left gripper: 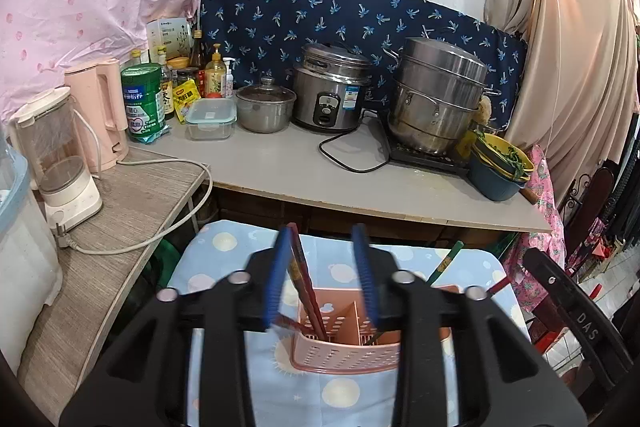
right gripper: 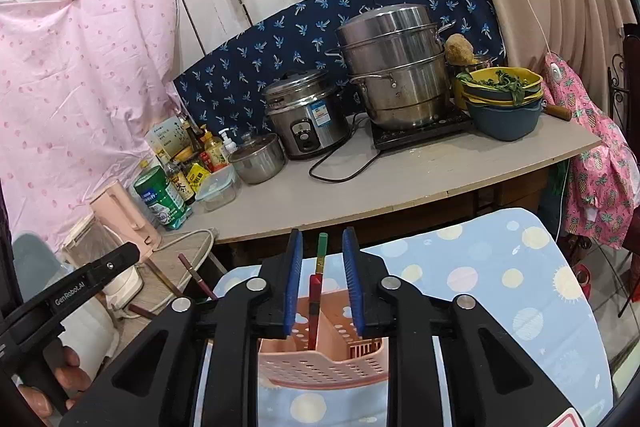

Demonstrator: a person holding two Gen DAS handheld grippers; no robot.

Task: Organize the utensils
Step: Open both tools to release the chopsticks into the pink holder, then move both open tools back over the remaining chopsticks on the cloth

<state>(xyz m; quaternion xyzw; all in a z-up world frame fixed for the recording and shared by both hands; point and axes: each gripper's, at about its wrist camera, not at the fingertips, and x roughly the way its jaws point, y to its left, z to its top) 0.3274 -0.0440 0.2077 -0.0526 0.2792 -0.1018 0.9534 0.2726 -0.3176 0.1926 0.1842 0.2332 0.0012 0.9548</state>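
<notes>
A pink perforated utensil holder [left gripper: 344, 351] stands on a blue dotted cloth [left gripper: 224, 247]; it also shows in the right wrist view [right gripper: 320, 363]. My left gripper [left gripper: 325, 269] is open above it, and dark red chopsticks [left gripper: 302, 279] lean in the holder's left compartment beside its left finger. My right gripper [right gripper: 322, 279] is open over the holder, with red and green chopsticks [right gripper: 318, 279] standing between its fingers, untouched. The same chopsticks show at the right in the left wrist view [left gripper: 444, 261].
A grey counter [left gripper: 360, 179] behind holds a rice cooker [left gripper: 330, 95], a steel steamer pot [left gripper: 436, 99], a small lidded pot [left gripper: 264, 107], stacked bowls [left gripper: 498, 167], bottles and a glass box. A side table [left gripper: 120, 211] at left carries a blender and pink kettle.
</notes>
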